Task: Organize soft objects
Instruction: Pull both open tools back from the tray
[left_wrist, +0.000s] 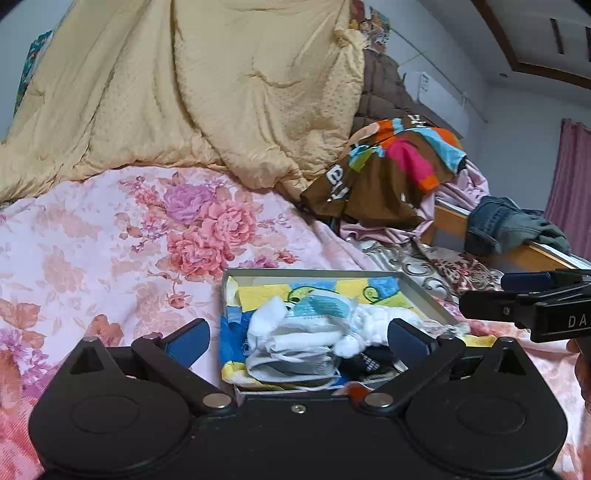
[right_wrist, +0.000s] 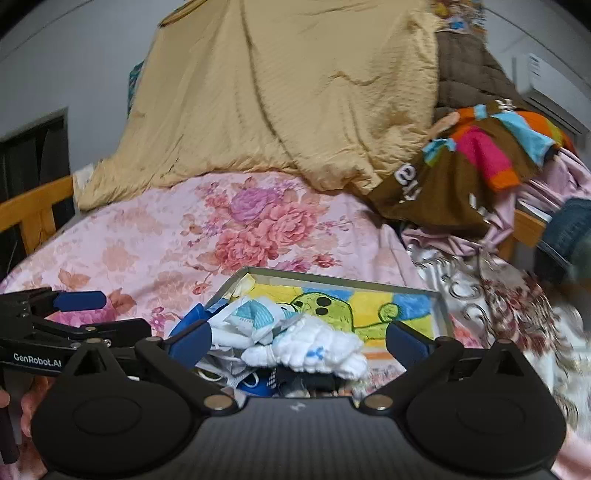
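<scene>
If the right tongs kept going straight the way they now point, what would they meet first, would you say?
Most likely the white knitted sock on the pile in the open box, right between the open right tongs; depth is hard to judge.

A: Where do the views look from?
B: Each sits low behind its own hand-held gripper, close over the tray (left_wrist: 424, 291) on the bed (left_wrist: 110, 229), facing the yellow quilt (left_wrist: 207, 85).
A: Shared?
B: Tray, bed, quilt.
</scene>
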